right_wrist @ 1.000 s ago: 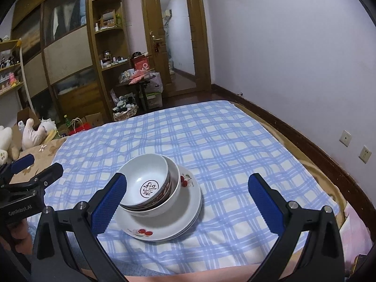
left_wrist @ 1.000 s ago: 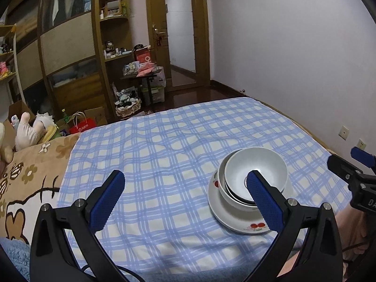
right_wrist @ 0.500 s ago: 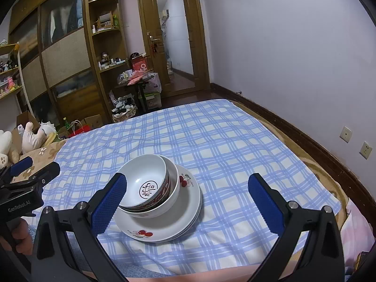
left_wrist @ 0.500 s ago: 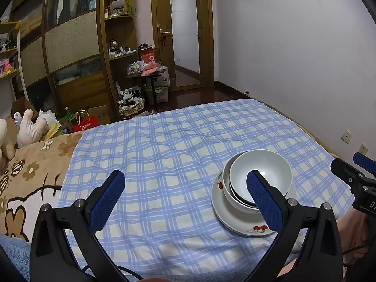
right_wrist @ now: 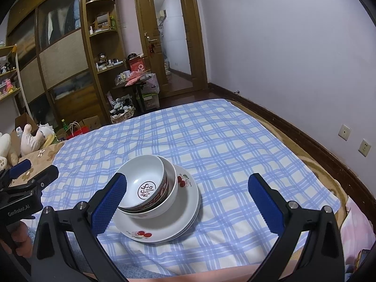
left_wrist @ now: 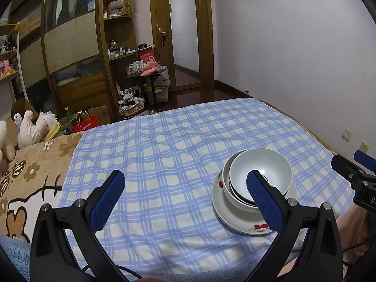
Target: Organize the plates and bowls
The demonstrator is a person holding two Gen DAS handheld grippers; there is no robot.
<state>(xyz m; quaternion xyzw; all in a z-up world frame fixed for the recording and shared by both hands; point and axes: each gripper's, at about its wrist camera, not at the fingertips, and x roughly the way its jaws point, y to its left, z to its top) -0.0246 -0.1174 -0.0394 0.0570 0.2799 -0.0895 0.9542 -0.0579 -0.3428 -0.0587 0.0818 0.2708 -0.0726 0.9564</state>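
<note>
- Nearest, the left tongs (left_wrist: 185,195) are spread wide with nothing between their blue pads, held above the near edge of the bed (left_wrist: 164,155); the right pad overlaps the bowls only in the line of sight.
- Likewise the right tongs (right_wrist: 188,199) are spread wide and empty, the stack showing behind the left pad.
- Each tool shows at the edge of the other's view: the right one at the far right of the left wrist view, the left one at the far left of the right wrist view, with a bit of the holding hand (right_wrist: 16,242) under it.
- Just beyond the pads, near the bed's front edge, sit the plates (right_wrist: 178,225), white with red cherry prints, stacked on the blue checked sheet (right_wrist: 211,141).
- On the plates rest the bowls (right_wrist: 150,188), nested: a plain white outer bowl, a red-patterned one inside it, tilted, with a red character mark on its bottom.
- To the left, a brown flowered blanket (left_wrist: 28,176) lies beside the sheet, with plush toys (left_wrist: 30,129) past it.
- Farther off, on the floor, are a red bag (left_wrist: 85,124), a basket (left_wrist: 130,105) and a small cluttered table (left_wrist: 148,70).
- At the back stand the wooden wardrobe (left_wrist: 70,47), its shelves, and the door (left_wrist: 183,35).
</note>
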